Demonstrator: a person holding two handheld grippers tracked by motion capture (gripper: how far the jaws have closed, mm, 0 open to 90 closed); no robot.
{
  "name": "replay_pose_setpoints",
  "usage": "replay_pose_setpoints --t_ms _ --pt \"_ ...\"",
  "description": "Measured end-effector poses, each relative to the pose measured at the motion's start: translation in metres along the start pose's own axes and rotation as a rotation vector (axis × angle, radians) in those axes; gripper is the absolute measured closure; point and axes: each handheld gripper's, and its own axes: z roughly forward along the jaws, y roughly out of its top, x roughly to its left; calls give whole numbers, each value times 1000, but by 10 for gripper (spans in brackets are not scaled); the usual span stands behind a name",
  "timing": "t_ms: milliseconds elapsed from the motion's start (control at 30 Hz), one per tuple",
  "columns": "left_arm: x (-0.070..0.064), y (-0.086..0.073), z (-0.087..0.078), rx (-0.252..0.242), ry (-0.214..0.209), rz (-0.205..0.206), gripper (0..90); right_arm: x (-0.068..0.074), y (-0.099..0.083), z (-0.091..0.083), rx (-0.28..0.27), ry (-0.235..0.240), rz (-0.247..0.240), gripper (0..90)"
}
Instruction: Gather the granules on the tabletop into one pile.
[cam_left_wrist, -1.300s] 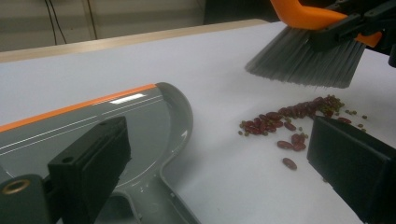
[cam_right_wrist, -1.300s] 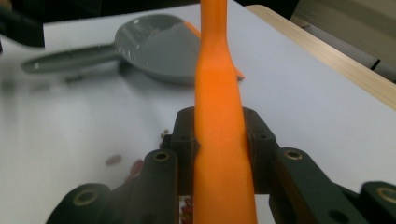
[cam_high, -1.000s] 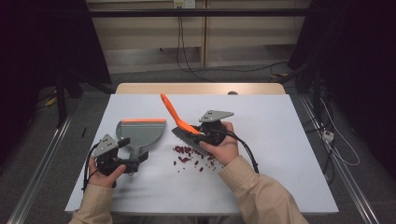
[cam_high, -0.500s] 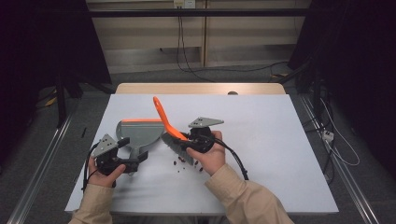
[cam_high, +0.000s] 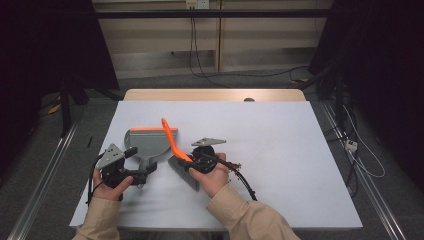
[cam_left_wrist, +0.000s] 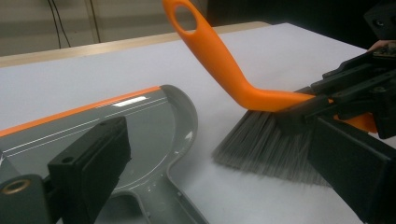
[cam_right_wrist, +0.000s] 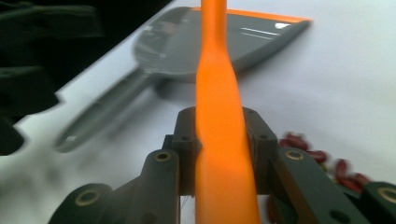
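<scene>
Brush sits clamped in our right gripper, bristles on the table just at 3 o'clock of the dustpan. Left gripper grips the dustpan handle at 6 o'clock. Red beans lie beside the brush, none seen in the pan; sweeping mostly left.

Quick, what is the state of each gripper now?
Left gripper: shut on the dustpan handle.
Right gripper: shut on the orange brush handle.
</scene>
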Motion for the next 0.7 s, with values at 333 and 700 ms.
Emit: replay_pose_setpoints --t_ms 333,700 --pt "-1 0 -1 -6 1 3 58 -14 -2 -8 9 -74 3 701" --pt "-2 1 0 0 0 12 59 -29 -3 -24 14 -125 16 701"
